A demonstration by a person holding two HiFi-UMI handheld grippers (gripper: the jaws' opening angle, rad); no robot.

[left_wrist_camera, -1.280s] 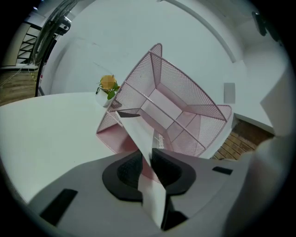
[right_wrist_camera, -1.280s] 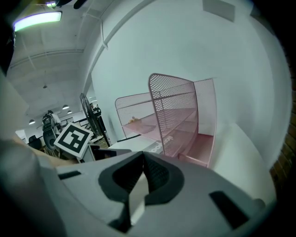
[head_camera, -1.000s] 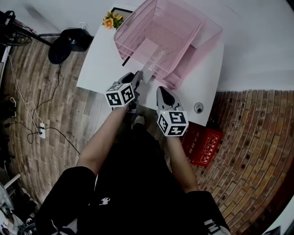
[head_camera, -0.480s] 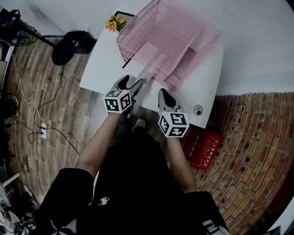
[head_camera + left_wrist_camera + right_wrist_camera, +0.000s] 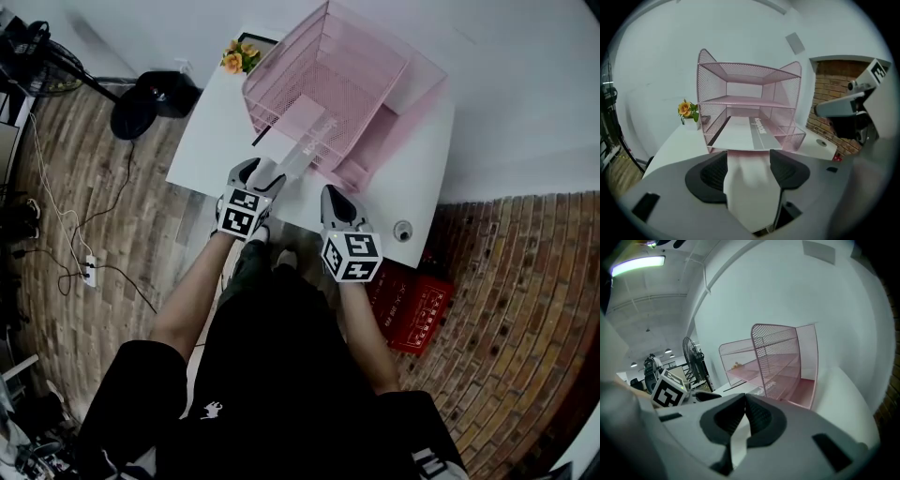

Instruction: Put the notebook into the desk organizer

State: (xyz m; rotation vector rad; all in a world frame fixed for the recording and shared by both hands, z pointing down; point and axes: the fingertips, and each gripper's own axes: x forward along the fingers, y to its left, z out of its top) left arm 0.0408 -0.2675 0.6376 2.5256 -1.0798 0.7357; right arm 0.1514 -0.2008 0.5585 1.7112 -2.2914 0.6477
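The pink wire desk organizer stands on the white table. The notebook, pale with a grey stripe, lies in the bottom tier with its near end sticking out at the front. My left gripper sits just short of that end. Its jaws stand wide apart and are closing, with nothing between them. My right gripper hovers at the table's near edge to the right, shut and empty, with the organizer ahead of it.
A small pot of orange flowers stands left of the organizer. A small round fitting sits at the table's right corner. On the brick floor are a red crate, a black fan base and cables.
The left gripper let go of the notebook, opened wide and drew back toward the table's near edge. The notebook stays in the bottom tier. The right gripper barely moved.
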